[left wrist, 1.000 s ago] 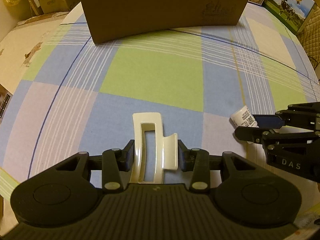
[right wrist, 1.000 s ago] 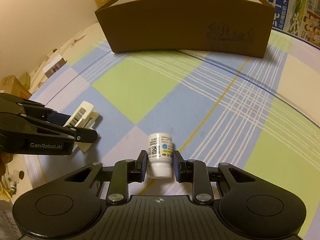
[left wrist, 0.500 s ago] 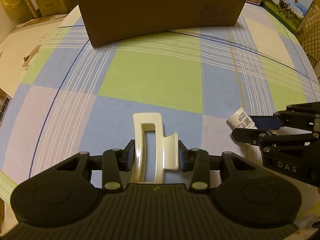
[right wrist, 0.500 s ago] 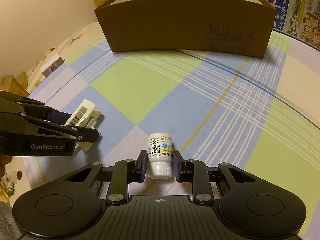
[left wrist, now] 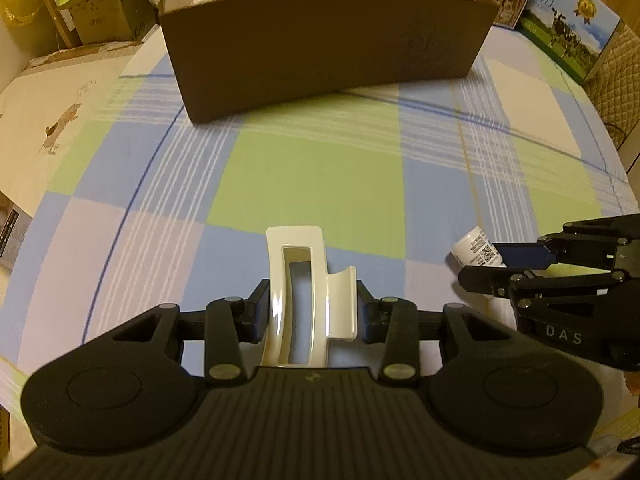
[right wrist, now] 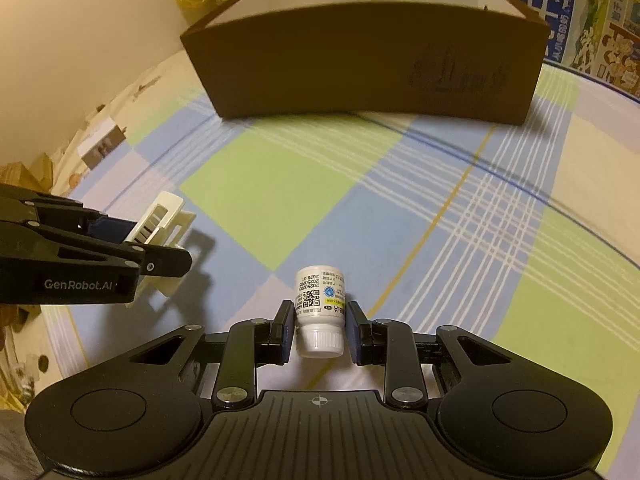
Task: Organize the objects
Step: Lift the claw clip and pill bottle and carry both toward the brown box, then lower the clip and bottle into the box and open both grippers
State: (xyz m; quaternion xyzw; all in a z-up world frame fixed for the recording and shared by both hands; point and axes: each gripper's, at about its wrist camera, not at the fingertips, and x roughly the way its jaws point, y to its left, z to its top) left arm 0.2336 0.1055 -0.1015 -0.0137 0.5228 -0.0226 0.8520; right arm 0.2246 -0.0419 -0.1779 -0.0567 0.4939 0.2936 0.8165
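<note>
Both grippers, left (left wrist: 310,312) clamping a cream plastic hair claw clip (left wrist: 308,300) and right (right wrist: 319,332) clamping a small white labelled pill bottle (right wrist: 319,312), face the open brown cardboard box (left wrist: 320,44) straight ahead; neither's obviously closer.

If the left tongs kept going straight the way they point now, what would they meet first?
Most likely the front wall of the brown cardboard box. The left tongs, shut on the cream hair claw, face it across bare checked cloth; depth is hard to judge.
</note>
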